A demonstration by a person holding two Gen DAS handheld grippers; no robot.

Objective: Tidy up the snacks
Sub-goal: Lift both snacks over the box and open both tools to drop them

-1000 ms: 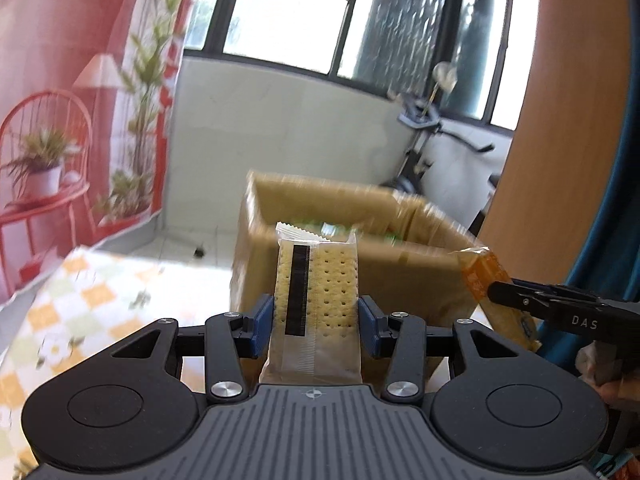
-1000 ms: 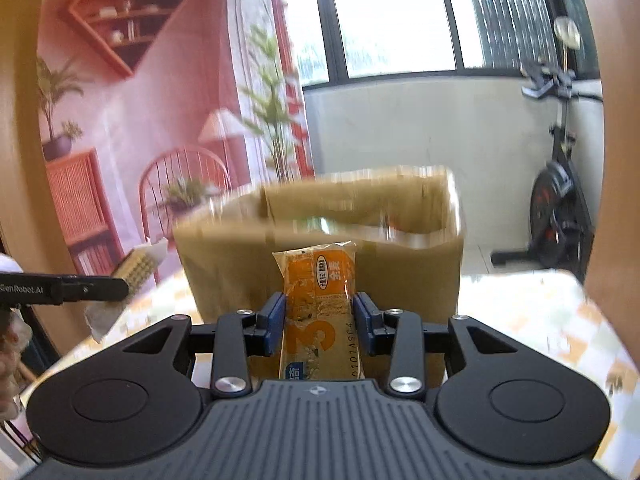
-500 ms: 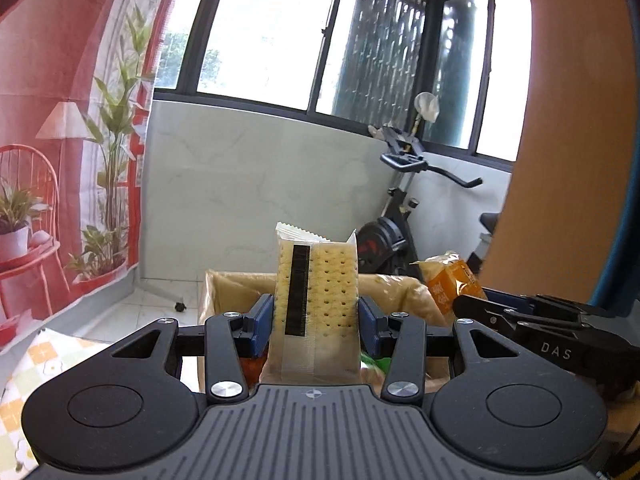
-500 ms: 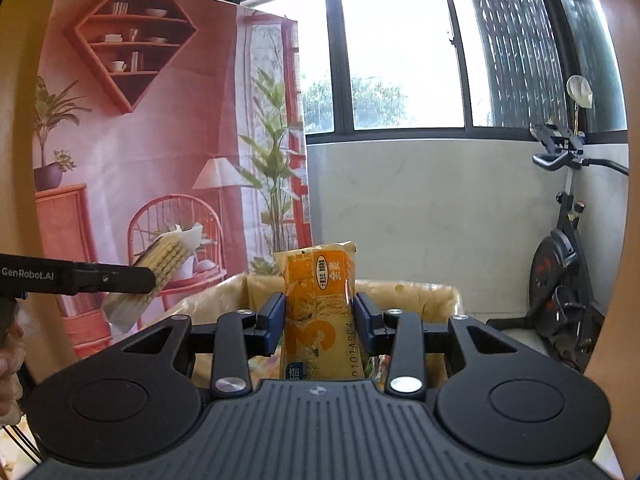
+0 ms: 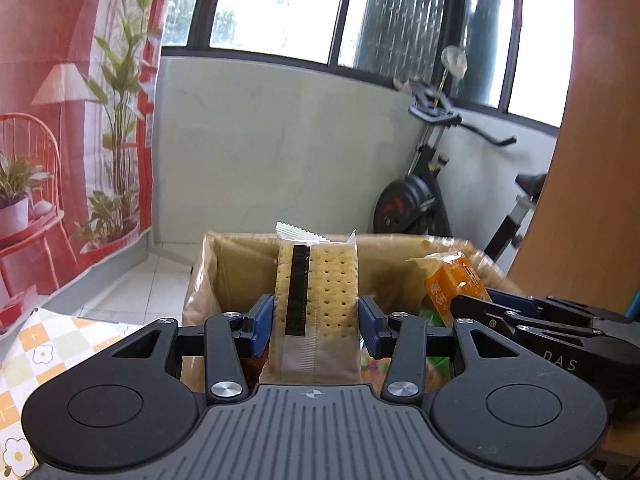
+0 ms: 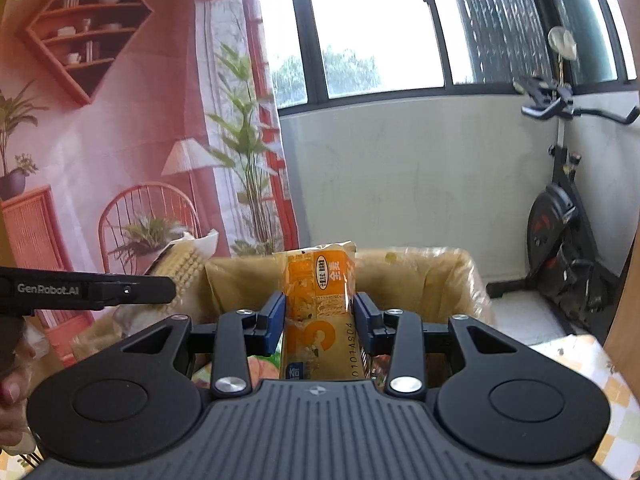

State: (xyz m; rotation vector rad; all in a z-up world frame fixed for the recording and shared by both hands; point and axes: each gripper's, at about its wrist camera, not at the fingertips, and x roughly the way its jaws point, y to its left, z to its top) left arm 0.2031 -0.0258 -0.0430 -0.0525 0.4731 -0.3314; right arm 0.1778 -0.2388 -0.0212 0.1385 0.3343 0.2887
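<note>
I've got my left gripper pinching the light, crumbly cracker pack mid-body, my right gripper clamping the slick orange snack pack, both over the cardboard box at 12 o'clock.

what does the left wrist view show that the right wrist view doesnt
Only the left wrist view: the clear cracker packet's dotted face between the left claw's pads, and a painted red side table with a potted plant.

Only the right wrist view: the orange packet's printed front clamped in the right claw, and a painted wall shelf.

Both: the cardboard box, the exercise bike, both packets, and the windows.
</note>
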